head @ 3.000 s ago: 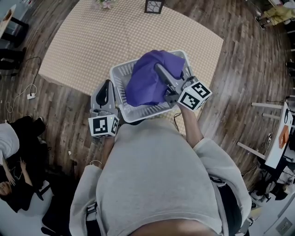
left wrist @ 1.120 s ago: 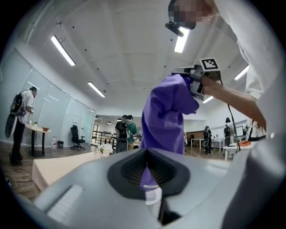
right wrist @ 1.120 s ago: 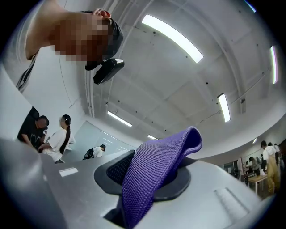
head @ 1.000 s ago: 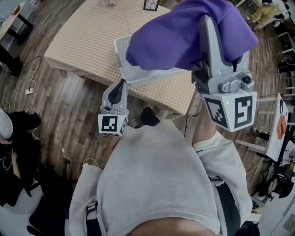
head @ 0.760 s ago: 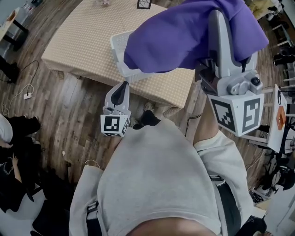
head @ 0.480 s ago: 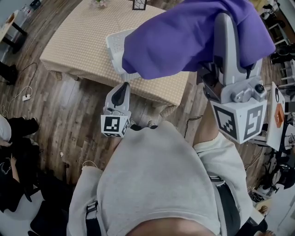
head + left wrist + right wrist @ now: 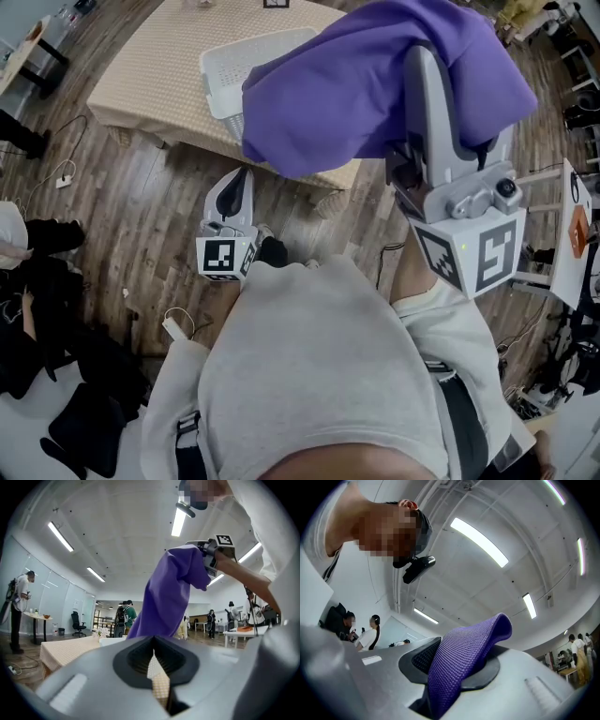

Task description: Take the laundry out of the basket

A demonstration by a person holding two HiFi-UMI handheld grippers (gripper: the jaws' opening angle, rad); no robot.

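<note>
The right gripper [image 7: 457, 666] is clamped on the purple garment [image 7: 375, 84]: in the right gripper view a fold of the knitted cloth is pinched between the two dark pads and stands up out of them. In the head view this gripper is raised over the near right corner of the table [image 7: 155, 70], its marker cube toward the person, and the garment drapes from its jaws in a broad bundle that covers that corner and hangs out past the table's near edge over the wooden floor [image 7: 141, 206]. The white laundry basket [image 7: 232, 58] stands on the table's checked cloth close to the near edge, clear of the garment, which hides its right side from the head view. The left gripper [image 7: 239, 183] is off the table, just in front of its near edge and low over the floor, pointing toward the table; its jaws stand together with nothing between them, only a thin sliver of the checked cloth showing through the slit in the left gripper view. From there the garment hangs well above the table, up at the right gripper.
</note>
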